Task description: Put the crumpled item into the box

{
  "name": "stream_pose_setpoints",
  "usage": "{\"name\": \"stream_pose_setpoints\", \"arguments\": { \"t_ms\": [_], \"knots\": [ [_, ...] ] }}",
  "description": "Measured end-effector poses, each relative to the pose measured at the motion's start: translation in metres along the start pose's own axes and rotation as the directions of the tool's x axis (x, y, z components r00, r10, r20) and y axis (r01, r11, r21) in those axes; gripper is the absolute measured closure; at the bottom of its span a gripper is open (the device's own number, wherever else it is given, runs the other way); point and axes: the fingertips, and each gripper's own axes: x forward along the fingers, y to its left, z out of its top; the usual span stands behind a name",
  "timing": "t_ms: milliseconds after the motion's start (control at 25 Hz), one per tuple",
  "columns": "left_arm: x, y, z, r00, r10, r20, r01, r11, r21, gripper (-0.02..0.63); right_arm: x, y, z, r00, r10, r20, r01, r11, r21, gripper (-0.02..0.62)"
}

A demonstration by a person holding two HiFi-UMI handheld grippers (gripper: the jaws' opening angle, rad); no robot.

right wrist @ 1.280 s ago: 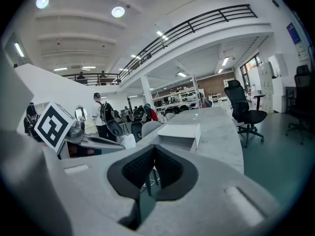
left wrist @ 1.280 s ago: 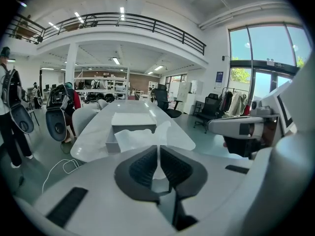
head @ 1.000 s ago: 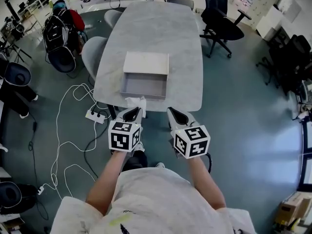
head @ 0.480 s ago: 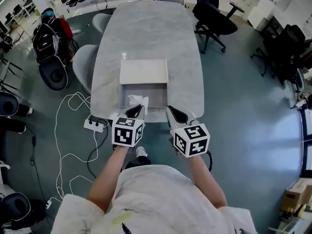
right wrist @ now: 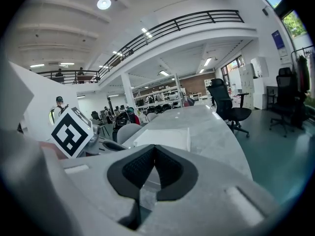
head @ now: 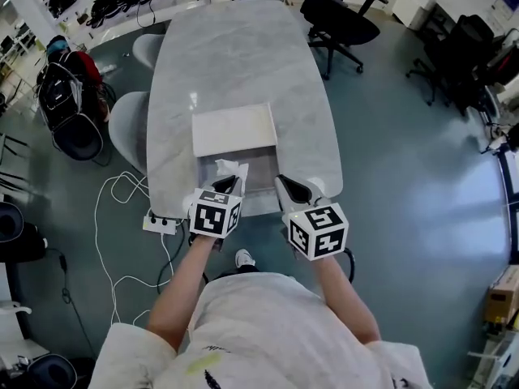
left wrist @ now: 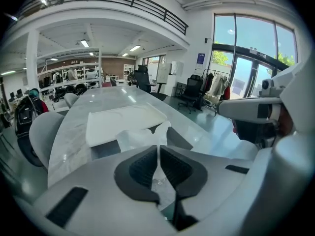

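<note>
Since the left gripper (head: pixel 227 183) has its jaws clamped on the crumpled white paper (head: pixel 229 169), held over the near left corner of the open box (head: pixel 261 171) on the desk (head: pixel 243 55), it should dip inside the walls before releasing. Further right, the right gripper (head: pixel 293 189) waits by the box's near edge, jaws together and empty.

Glossy stone-like table (head: pixel 243 55), seemingly paper wad (head: pixel 229 169)
</note>
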Motion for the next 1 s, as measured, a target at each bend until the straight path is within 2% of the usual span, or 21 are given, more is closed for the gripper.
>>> {"name": "stream_pose_setpoints", "arguments": {
  "t_ms": [200,360,560,760,1000],
  "knots": [
    [0.023,0.011,-0.006,0.998,-0.016,-0.068,0.019,0.998,0.051,0.581,0.014,-0.009,-0.003,0.999,-0.036,0.006,0.036,0.999,0.027,0.591],
    [0.052,0.019,-0.029,0.993,-0.046,-0.110,0.057,0.994,0.099,0.581,0.030,-0.014,-0.024,0.998,-0.060,0.011,0.059,0.998,0.038,0.591],
    [0.052,0.007,-0.008,0.978,-0.084,-0.190,0.113,0.983,0.144,0.581,0.022,-0.023,0.003,0.997,-0.083,0.004,0.082,0.995,0.065,0.591],
    [0.066,0.008,-0.018,0.963,-0.091,-0.254,0.136,0.977,0.165,0.581,0.024,-0.031,-0.001,0.994,-0.108,0.000,0.108,0.991,0.078,0.591],
    [0.075,0.010,-0.023,0.953,-0.096,-0.286,0.153,0.971,0.183,0.581,0.022,-0.039,-0.003,0.991,-0.133,-0.002,0.133,0.987,0.090,0.591]
  ]
}}
